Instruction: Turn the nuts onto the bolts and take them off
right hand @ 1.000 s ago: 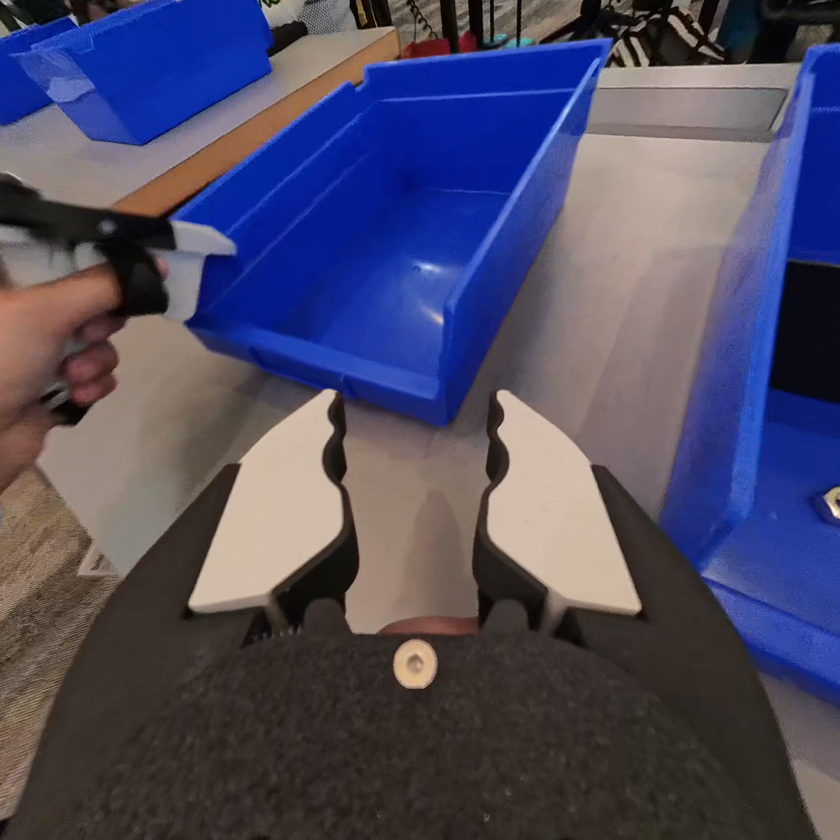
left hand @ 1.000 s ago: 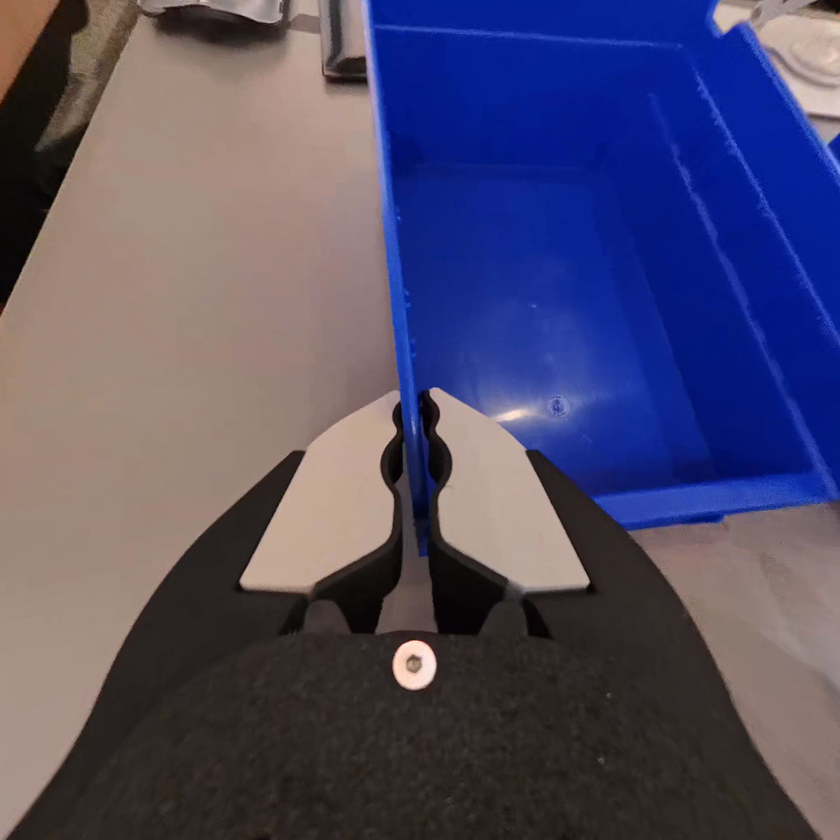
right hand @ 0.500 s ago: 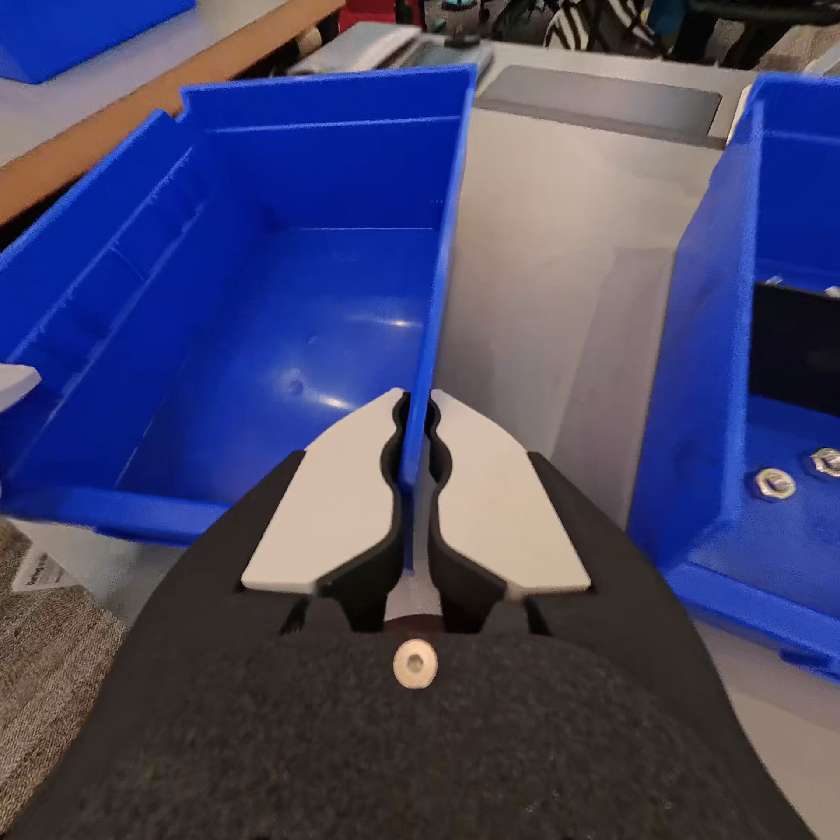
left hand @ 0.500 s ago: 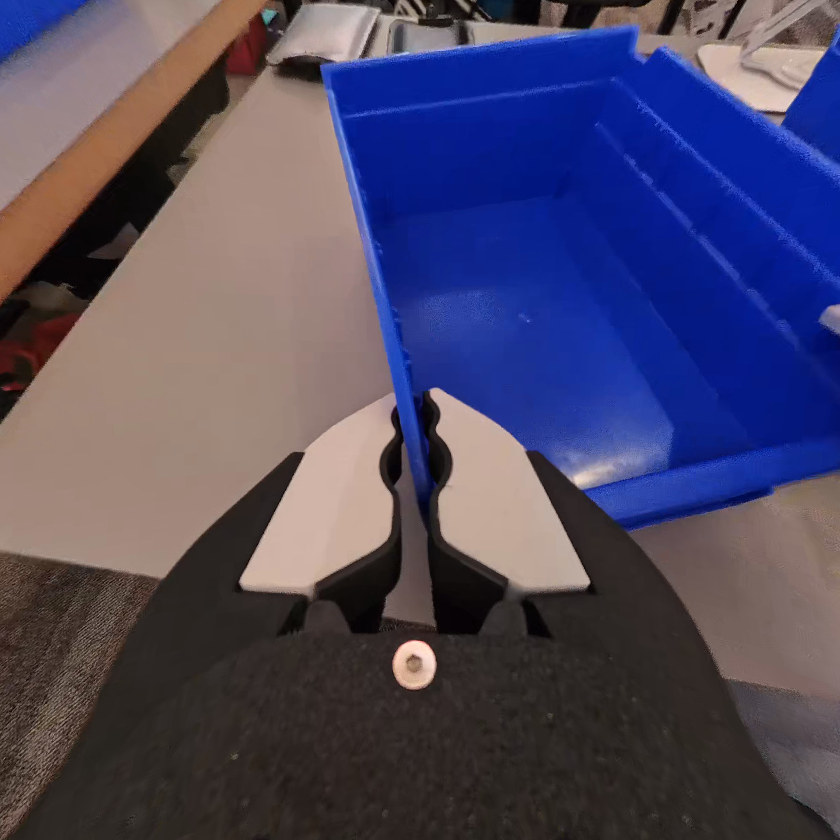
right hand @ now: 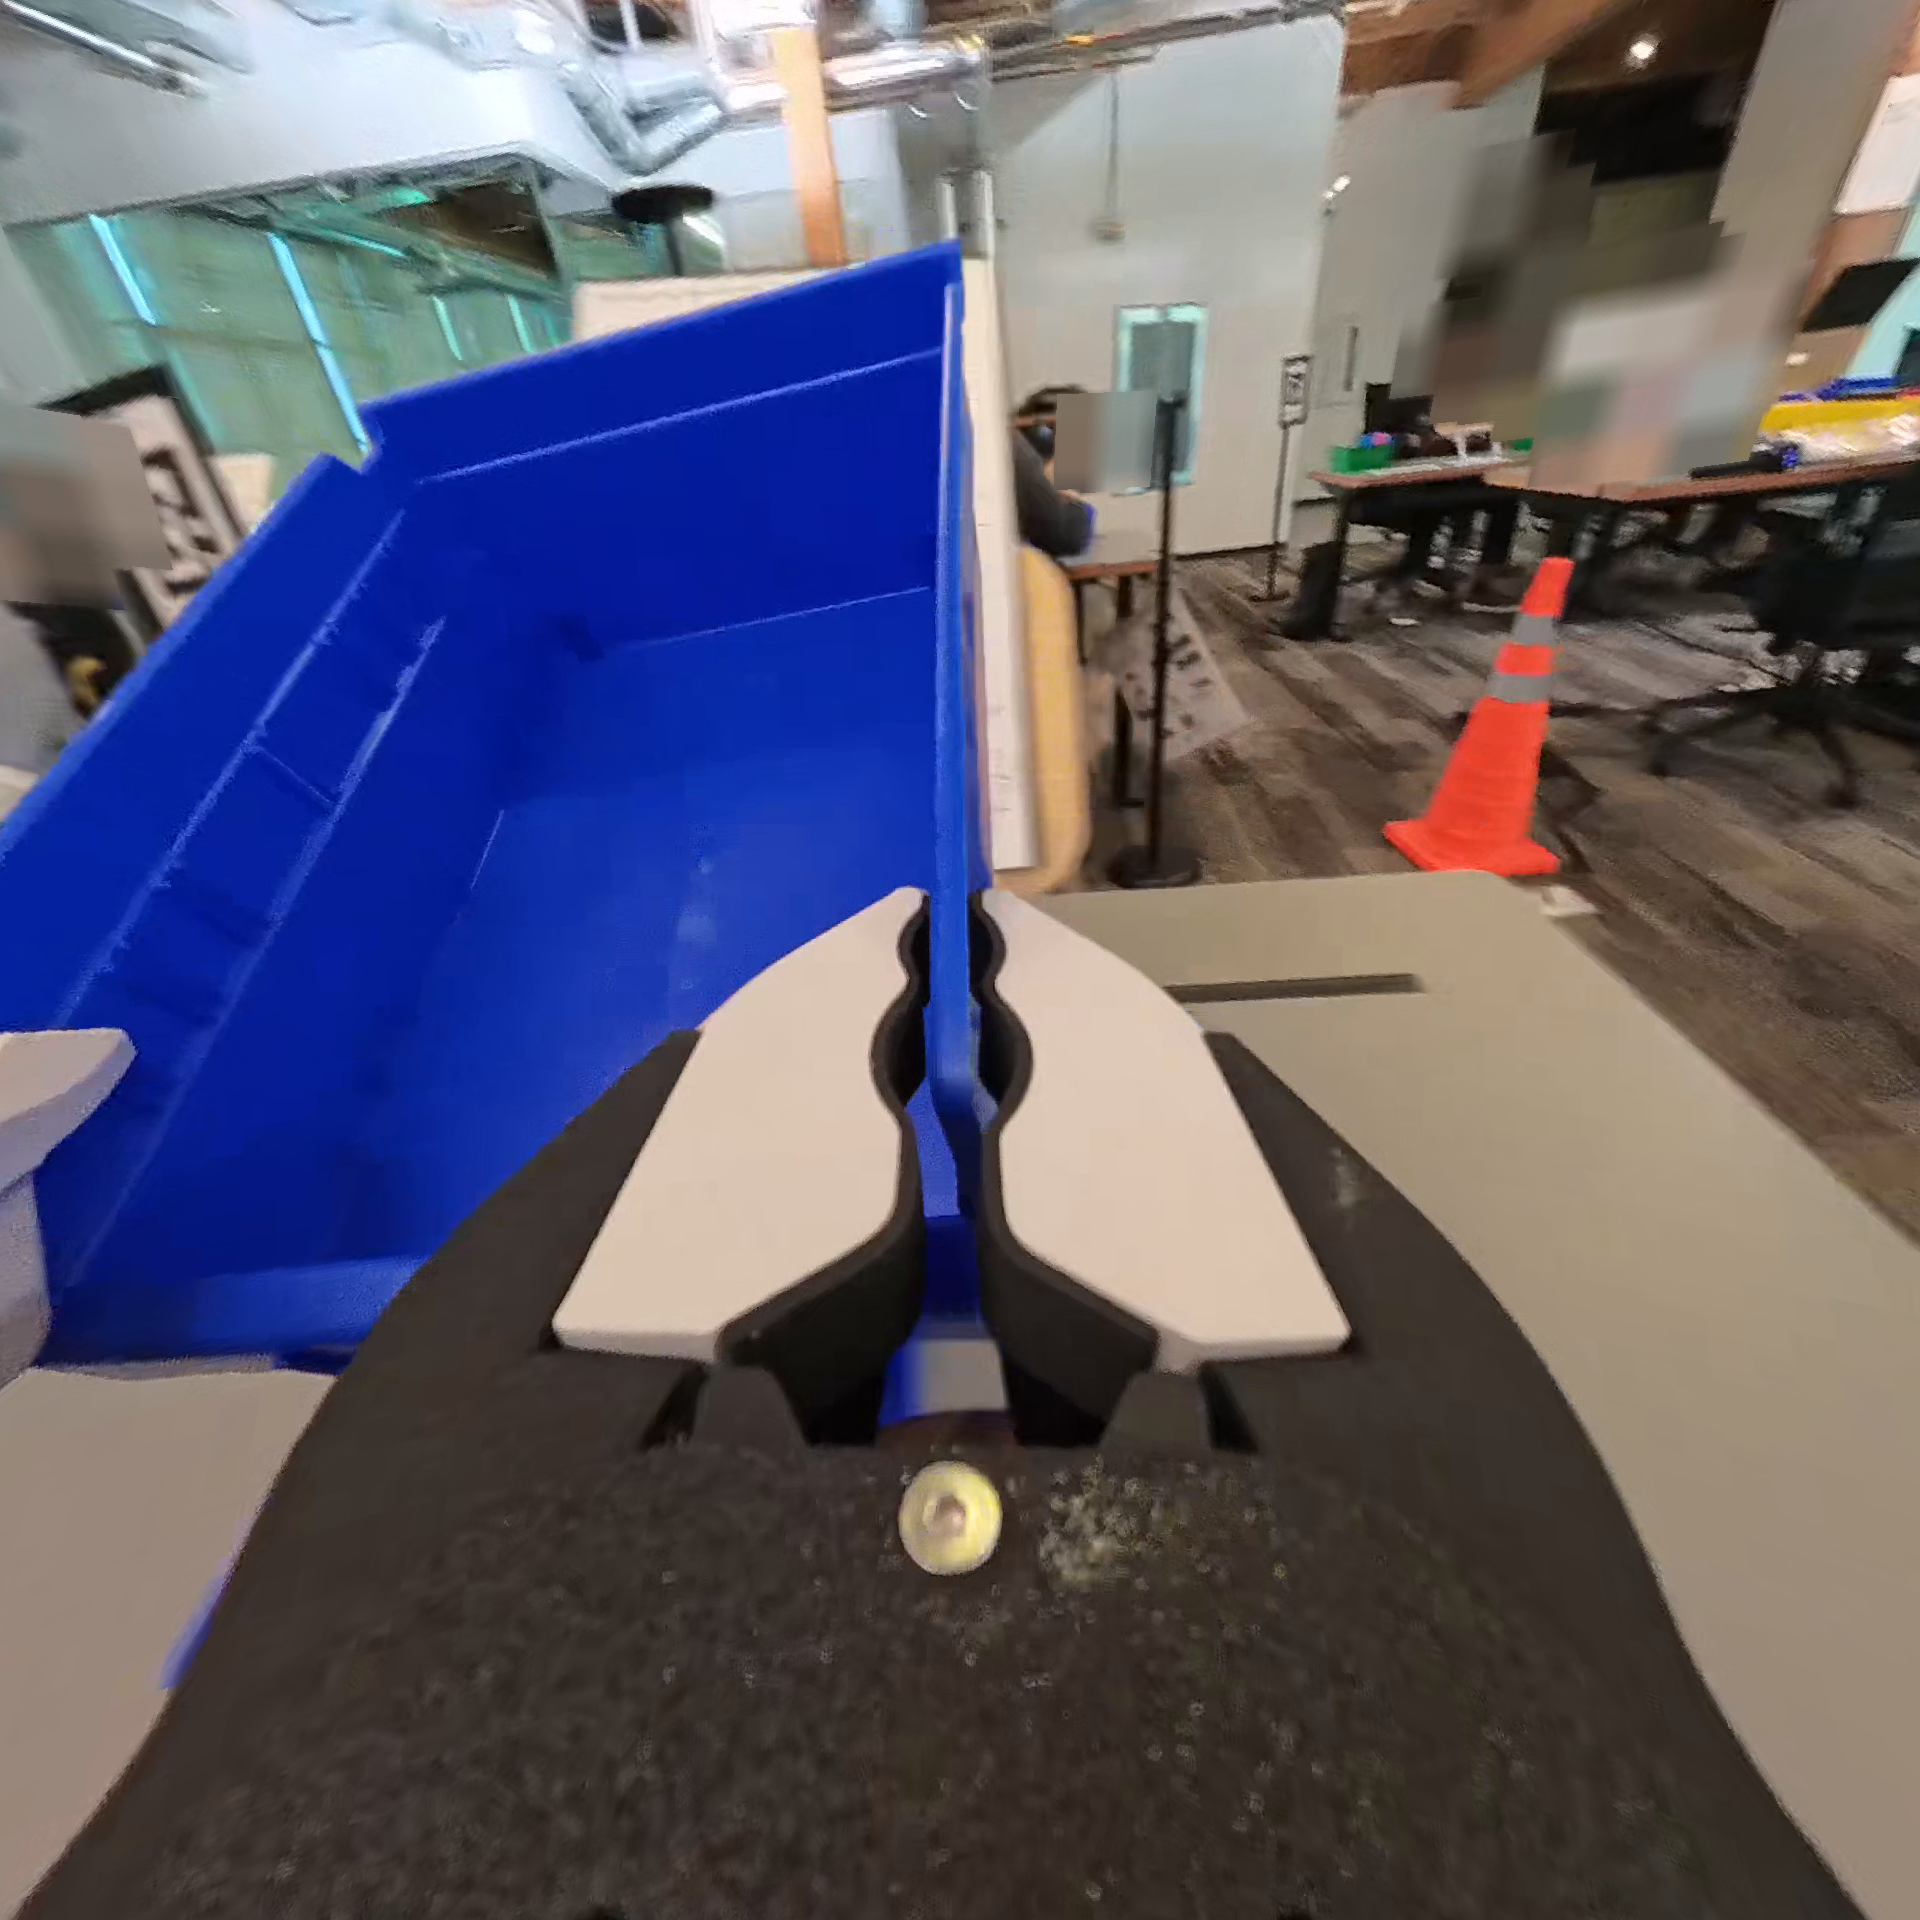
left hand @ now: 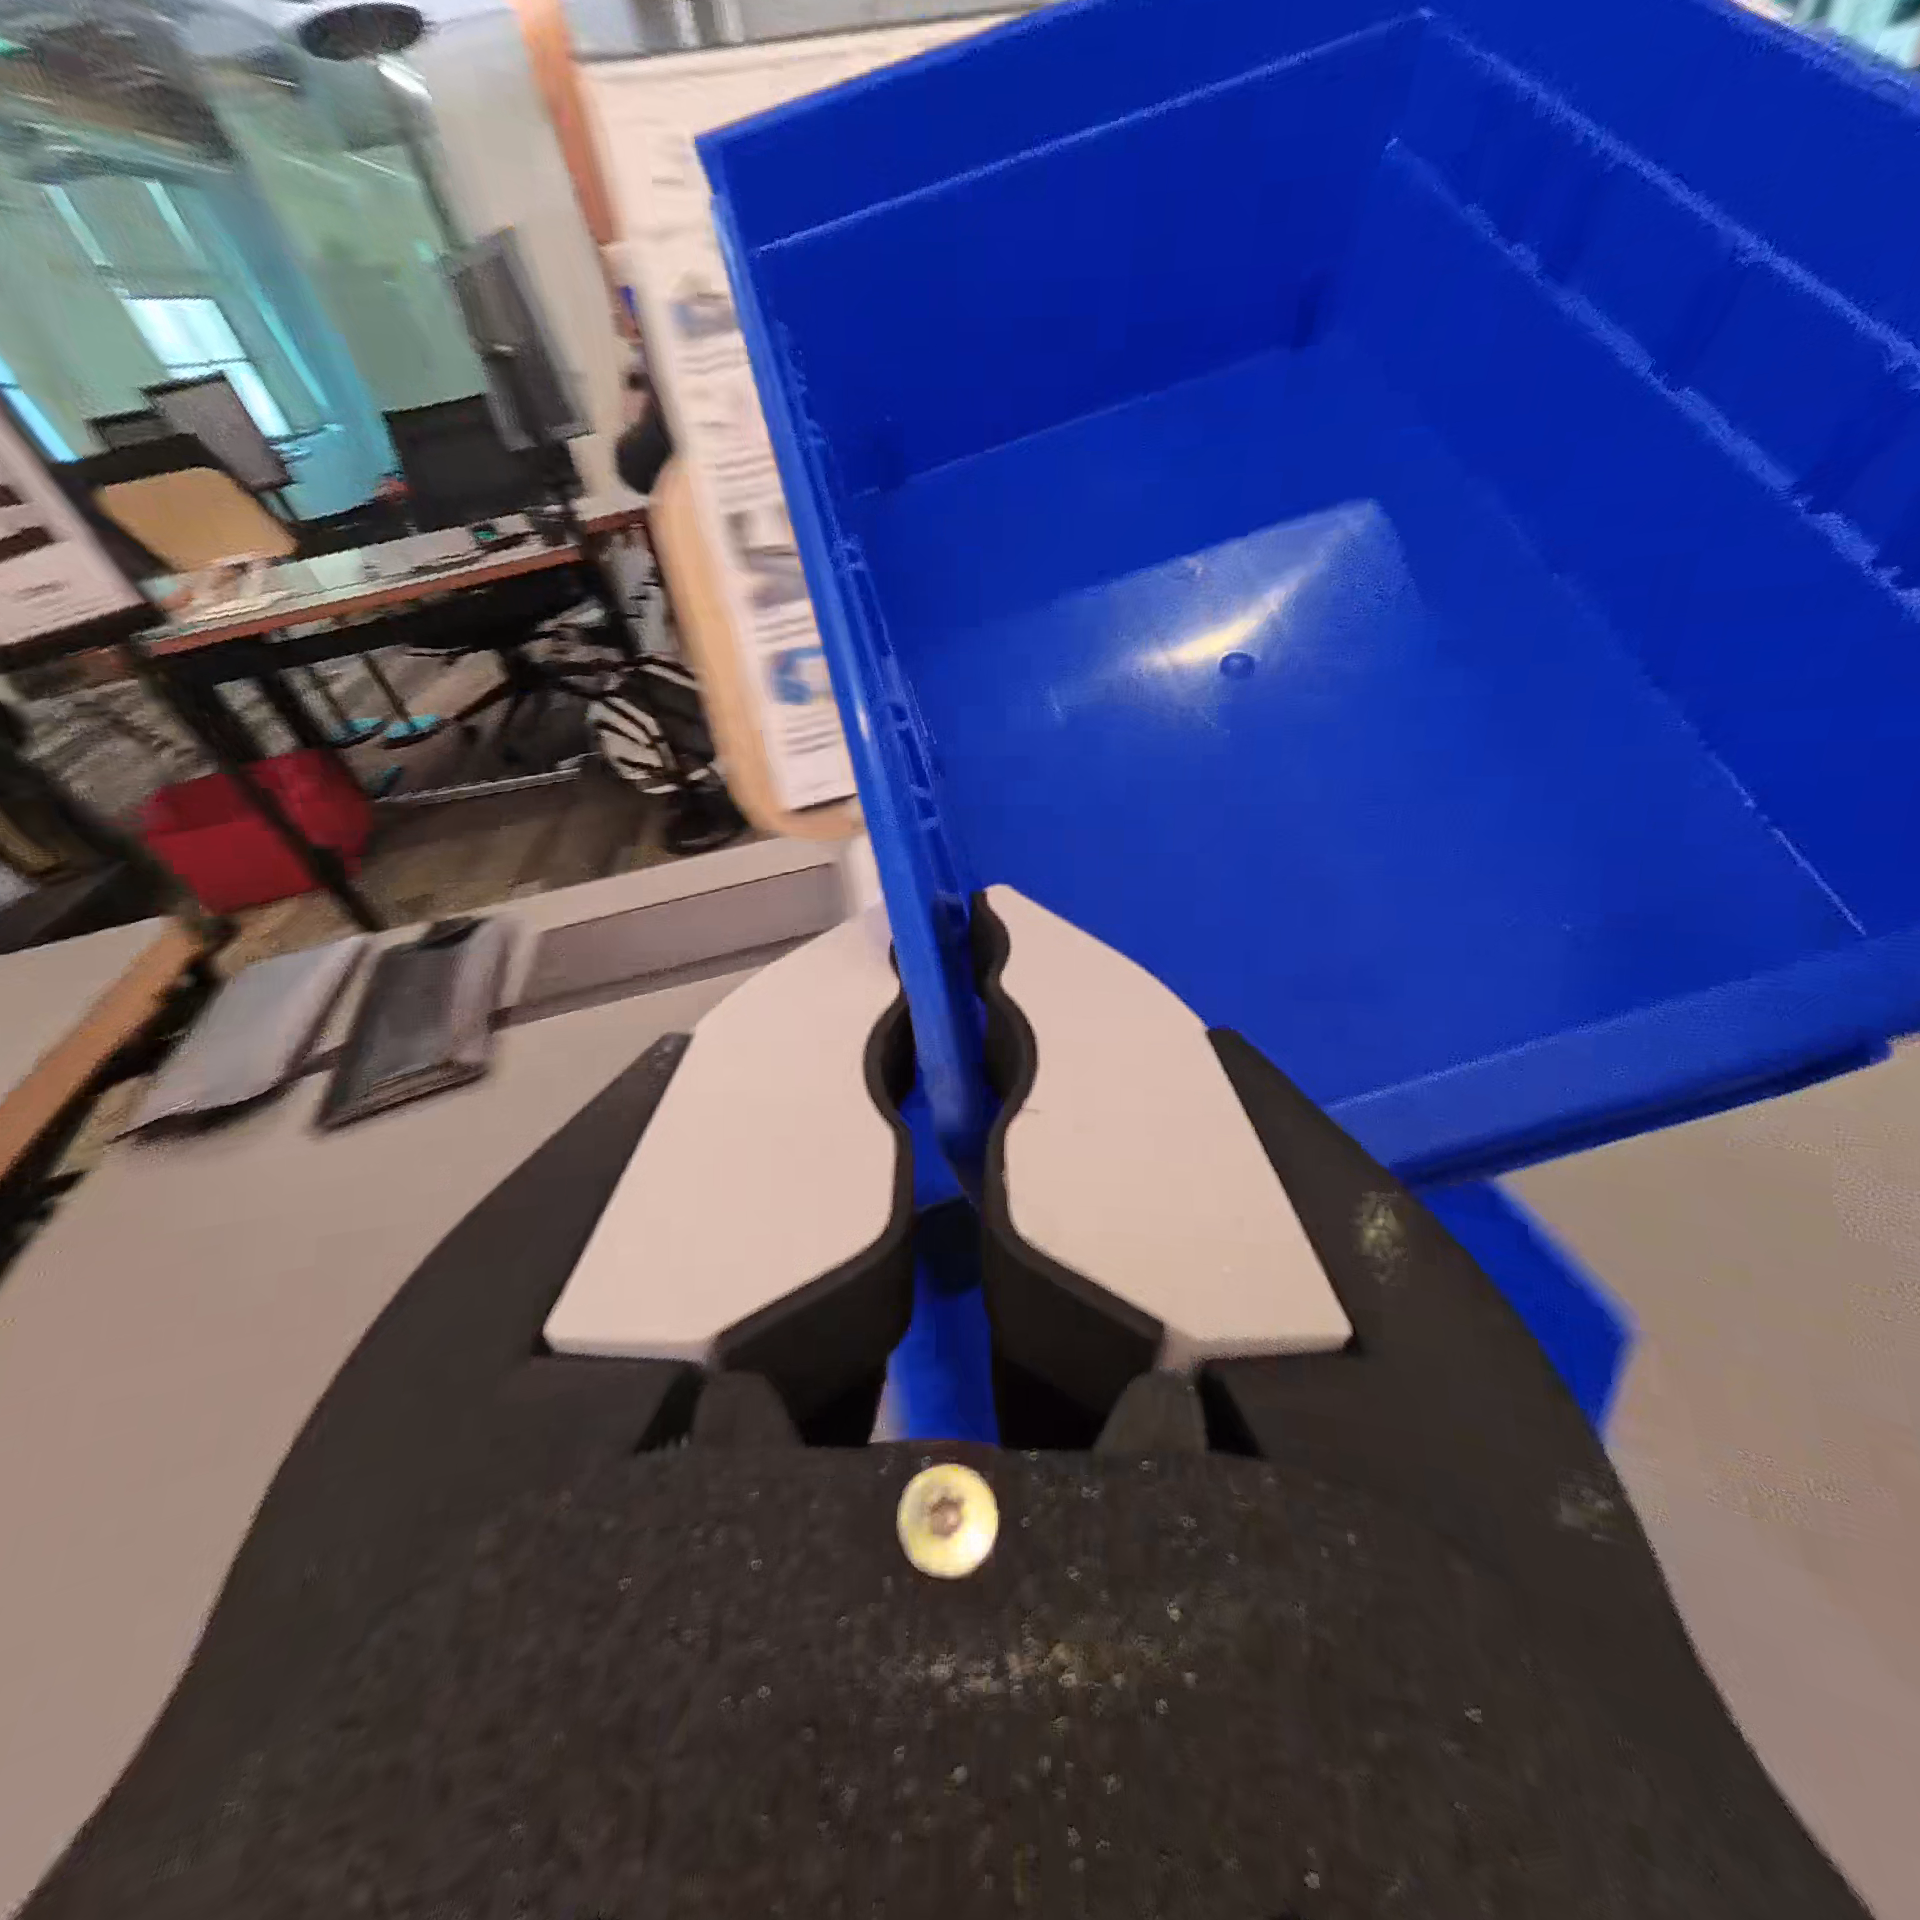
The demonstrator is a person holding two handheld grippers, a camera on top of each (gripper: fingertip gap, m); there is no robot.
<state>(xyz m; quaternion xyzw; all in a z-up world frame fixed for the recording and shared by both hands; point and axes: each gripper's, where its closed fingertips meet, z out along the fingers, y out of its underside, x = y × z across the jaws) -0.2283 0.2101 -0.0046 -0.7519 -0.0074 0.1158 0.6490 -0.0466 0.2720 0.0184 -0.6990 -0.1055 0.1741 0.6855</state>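
An empty blue plastic bin (left hand: 1351,727) is held up off the grey table (left hand: 260,1299), tilted with its far end raised. My left gripper (left hand: 940,935) is shut on the bin's left side wall. My right gripper (right hand: 948,925) is shut on the bin's right side wall (right hand: 951,623). The bin's inside (right hand: 582,831) shows nothing in it. A fingertip of the left gripper (right hand: 62,1070) shows at the left edge of the right wrist view. No nuts or bolts are in view.
The grey table (right hand: 1507,1195) has a dark slot (right hand: 1299,985) near its far edge. Flat grey pouches (left hand: 405,1018) lie at the table's far left. Beyond are an orange cone (right hand: 1496,748), desks, chairs and a red box (left hand: 260,831). Across from one pair of fingers to the other is roughly 20 centimeters.
My right gripper moved in and closed on the bin's right wall. Both grippers then lifted the bin off the table and tipped it up, so the room behind came into view.
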